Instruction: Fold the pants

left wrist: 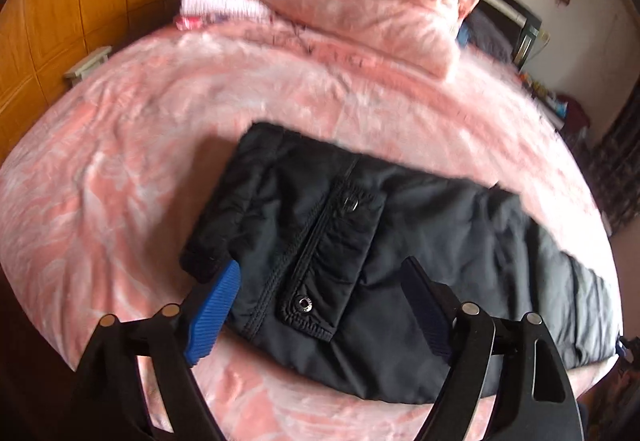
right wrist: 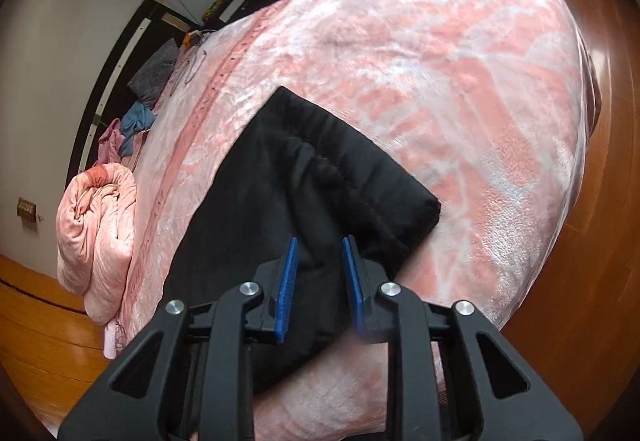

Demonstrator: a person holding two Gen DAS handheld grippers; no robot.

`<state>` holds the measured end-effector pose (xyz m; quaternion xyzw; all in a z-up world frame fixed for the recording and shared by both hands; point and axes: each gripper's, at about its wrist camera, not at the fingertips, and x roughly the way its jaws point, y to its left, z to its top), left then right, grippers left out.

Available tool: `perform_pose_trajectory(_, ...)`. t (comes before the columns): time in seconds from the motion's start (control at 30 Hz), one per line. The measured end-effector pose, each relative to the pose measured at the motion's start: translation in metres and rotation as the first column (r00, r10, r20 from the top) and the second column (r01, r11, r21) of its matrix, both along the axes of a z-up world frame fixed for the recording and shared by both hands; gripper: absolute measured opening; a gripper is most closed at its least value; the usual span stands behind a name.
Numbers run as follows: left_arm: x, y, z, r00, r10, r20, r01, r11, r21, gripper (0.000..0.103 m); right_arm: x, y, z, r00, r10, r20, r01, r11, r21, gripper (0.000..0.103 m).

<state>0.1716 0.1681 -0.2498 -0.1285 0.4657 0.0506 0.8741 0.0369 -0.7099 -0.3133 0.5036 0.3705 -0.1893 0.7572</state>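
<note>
Both jaws stand open and hold nothing: the left gripper [left wrist: 320, 305] spreads wide over the black pants [left wrist: 380, 241], its blue pad at the cloth's near edge, while the right gripper [right wrist: 320, 281] gapes narrowly above them. Just ahead of the jaws, the pants lie already doubled into a thick bundle on the pink blanket [right wrist: 460, 101]. By my reading, a fold is laid and the next is pending; it calls for closing on an edge.
</note>
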Motion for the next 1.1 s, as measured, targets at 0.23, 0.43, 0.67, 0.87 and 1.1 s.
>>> perform_pose_trajectory(0.23, 0.015, 0.011, -0.034, 0.995, -0.029, -0.1, 0.022, 0.997, -0.076, 0.094, -0.019, -0.016, 0.032, 0.997, -0.053, 0.061, 0.052, 0.999, 0.011, 0.048)
perform_pose_trajectory(0.43, 0.004, 0.017, -0.032, 0.997, -0.047, -0.055, 0.041, 0.993, -0.115, 0.099, -0.054, -0.017, 0.04, 0.992, -0.077, 0.099, 0.071, 0.995, 0.069, 0.064)
perform_pose_trajectory(0.67, -0.014, 0.024, -0.027, 1.0, -0.004, 0.031, 0.009, 0.984, -0.181, 0.099, -0.063, -0.012, 0.013, 0.988, -0.107, 0.116, 0.089, 0.985, 0.147, 0.065)
perform_pose_trajectory(0.87, -0.019, 0.024, -0.029, 0.998, 0.004, 0.065, 0.007, 0.985, -0.172, 0.099, -0.055, -0.017, -0.007, 0.98, -0.134, 0.148, 0.101, 0.971, 0.216, 0.066)
perform_pose_trajectory(1.1, -0.02, 0.021, -0.031, 0.998, 0.003, 0.057, 0.005, 0.989, -0.149, 0.099, -0.045, -0.021, -0.021, 0.973, -0.132, 0.187, 0.083, 0.965, 0.249, 0.066)
